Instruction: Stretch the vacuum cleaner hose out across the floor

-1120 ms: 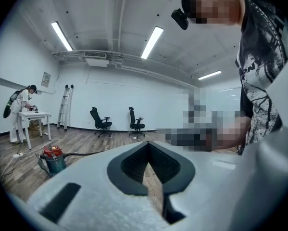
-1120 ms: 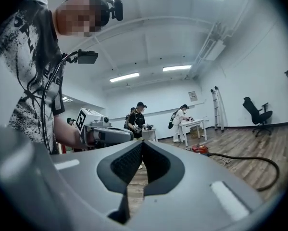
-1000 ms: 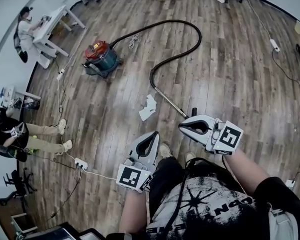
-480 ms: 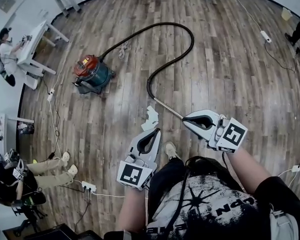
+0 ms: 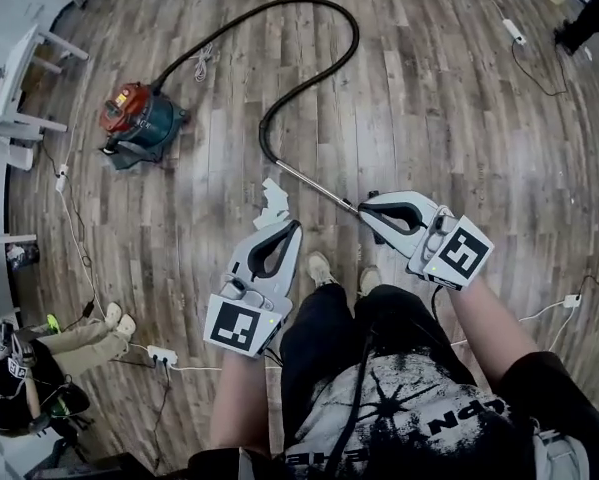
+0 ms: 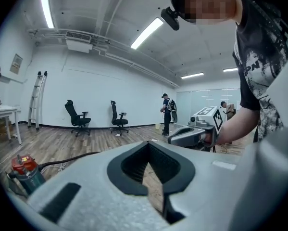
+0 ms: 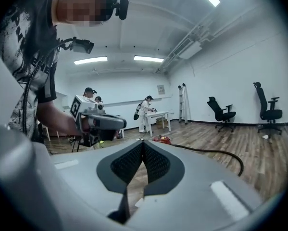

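The red and teal vacuum cleaner [image 5: 139,120] stands on the wooden floor at the upper left. Its black hose [image 5: 319,8] runs away from it, loops round and comes back to a metal wand [image 5: 314,188] that ends near my feet. My right gripper [image 5: 363,211] is shut and empty, its tip just beside the wand's near end. My left gripper [image 5: 295,226] is shut and empty too, a little left of the wand. From the right gripper view the vacuum cleaner [image 7: 162,139] and hose [image 7: 216,154] lie beyond the shut right gripper [image 7: 143,143].
White paper scraps [image 5: 272,206] lie by the wand. A power strip [image 5: 162,354] with cable lies at the lower left near a seated person [image 5: 29,368]. A white table [image 5: 19,68] stands at the far left. Another power strip [image 5: 512,30] lies at the upper right. Office chairs [image 6: 76,119] stand by the wall.
The view has shifted, so vacuum and hose sit further left and higher. Both grippers have drifted slightly left. Their jaws stay shut.
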